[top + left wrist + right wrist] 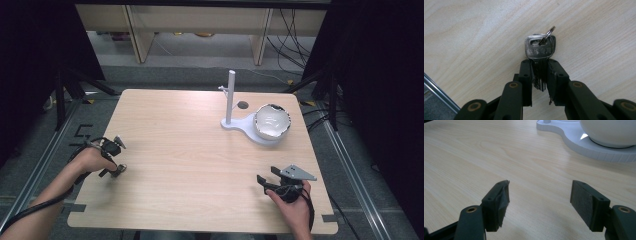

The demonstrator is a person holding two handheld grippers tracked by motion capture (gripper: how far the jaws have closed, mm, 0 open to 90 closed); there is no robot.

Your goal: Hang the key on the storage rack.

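At the table's left edge, the left gripper has its jaws drawn in around the blades of a small bunch of keys, the pads looking pressed against them, with the bows and the split ring standing clear above the jaw tips. In the high view the same gripper sits low over the wood beside the person's left hand.

The keys are light, stiff metal, smooth and thin. As a judgement, they may slip or swivel between the pads, and the loose ring lets each key swing; a hold across the flat blades just below the bows, as here, looks the steadiest.

Near the front right corner, the right gripper waits with its jaws wide apart and nothing between them, pointed across bare wood.

Toward the far right corner stands a white stand with an upright post bearing a small peg, and a white bowl rests on its base.
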